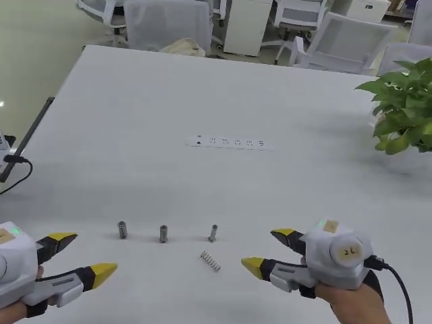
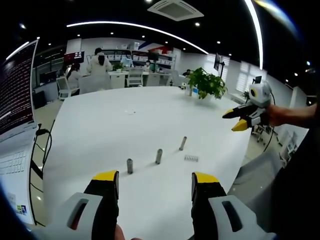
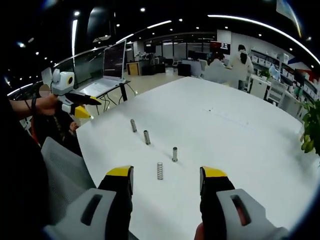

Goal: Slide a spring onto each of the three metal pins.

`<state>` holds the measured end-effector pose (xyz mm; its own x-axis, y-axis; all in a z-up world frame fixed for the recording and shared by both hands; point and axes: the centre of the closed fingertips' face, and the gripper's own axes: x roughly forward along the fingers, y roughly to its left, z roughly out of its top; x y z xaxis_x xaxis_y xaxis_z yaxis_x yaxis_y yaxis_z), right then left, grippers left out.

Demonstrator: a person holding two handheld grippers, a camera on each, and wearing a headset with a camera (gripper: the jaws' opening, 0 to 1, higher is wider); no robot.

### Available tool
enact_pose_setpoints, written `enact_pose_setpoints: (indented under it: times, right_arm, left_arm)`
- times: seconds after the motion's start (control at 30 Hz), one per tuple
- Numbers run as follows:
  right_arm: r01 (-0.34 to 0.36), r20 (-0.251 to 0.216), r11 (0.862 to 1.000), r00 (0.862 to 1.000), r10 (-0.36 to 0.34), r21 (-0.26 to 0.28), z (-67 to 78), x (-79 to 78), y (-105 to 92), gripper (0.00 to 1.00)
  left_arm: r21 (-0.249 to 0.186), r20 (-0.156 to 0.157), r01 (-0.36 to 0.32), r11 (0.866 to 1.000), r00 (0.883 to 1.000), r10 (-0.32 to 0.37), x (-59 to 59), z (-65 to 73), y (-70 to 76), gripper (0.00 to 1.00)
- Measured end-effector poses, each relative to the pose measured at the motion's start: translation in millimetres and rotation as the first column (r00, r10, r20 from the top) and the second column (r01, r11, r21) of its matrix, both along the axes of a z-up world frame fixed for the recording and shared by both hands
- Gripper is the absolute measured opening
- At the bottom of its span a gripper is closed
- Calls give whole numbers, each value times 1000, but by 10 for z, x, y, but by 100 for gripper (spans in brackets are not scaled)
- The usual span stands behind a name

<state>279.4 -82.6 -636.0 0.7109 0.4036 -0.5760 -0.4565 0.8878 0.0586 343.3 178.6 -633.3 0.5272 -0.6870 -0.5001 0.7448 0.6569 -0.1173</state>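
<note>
Nearest, the left claw [image 1: 84, 254] and right claw [image 1: 265, 248] hover wide open and empty over the front of the bench [image 1: 202, 88]. Between them a loose spring [image 1: 210, 260] lies flat, just before the rightmost of three upright pins [image 1: 163, 233]; the other two look coiled. Farther back sit a socket strip [image 1: 229, 142] and a plant [image 1: 405, 108].

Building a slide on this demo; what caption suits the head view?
Open left gripper and right gripper flank three pins and one loose spring on a white table.
</note>
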Motion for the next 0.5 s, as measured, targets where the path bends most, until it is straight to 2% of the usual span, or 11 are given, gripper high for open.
enact_pose_setpoints:
  times: [0.5]
  right_arm:
    - [53,-23,998,998,-52,37,-113,-281,-17,53]
  left_arm:
    - [7,-10,15,1000,1000,-15,-47,-5,-76,54]
